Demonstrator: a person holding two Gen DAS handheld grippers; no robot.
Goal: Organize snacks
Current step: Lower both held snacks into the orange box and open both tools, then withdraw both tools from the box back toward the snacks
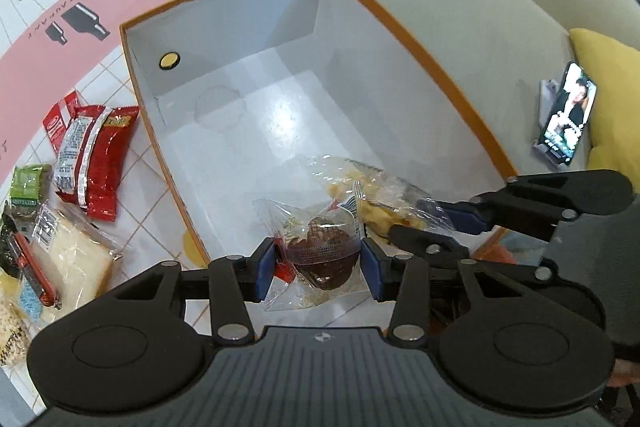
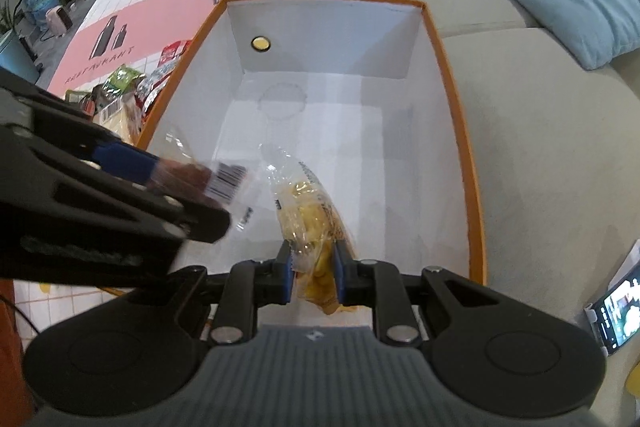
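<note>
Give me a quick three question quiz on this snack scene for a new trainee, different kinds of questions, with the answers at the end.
1. True or false: the left tool holds a wrapped brown cake.
2. What does the right tool grip? A) a red packet B) a clear bag of yellow snacks C) a phone
3. Fill in: the red packet lies on the table, ____ the orange-edged box.

Key:
1. True; the jaws are shut on its clear wrapper.
2. B; the clear bag of yellow snacks hangs over the box's white floor.
3. Outside, beside the box's left wall as the left wrist view shows it.
</note>
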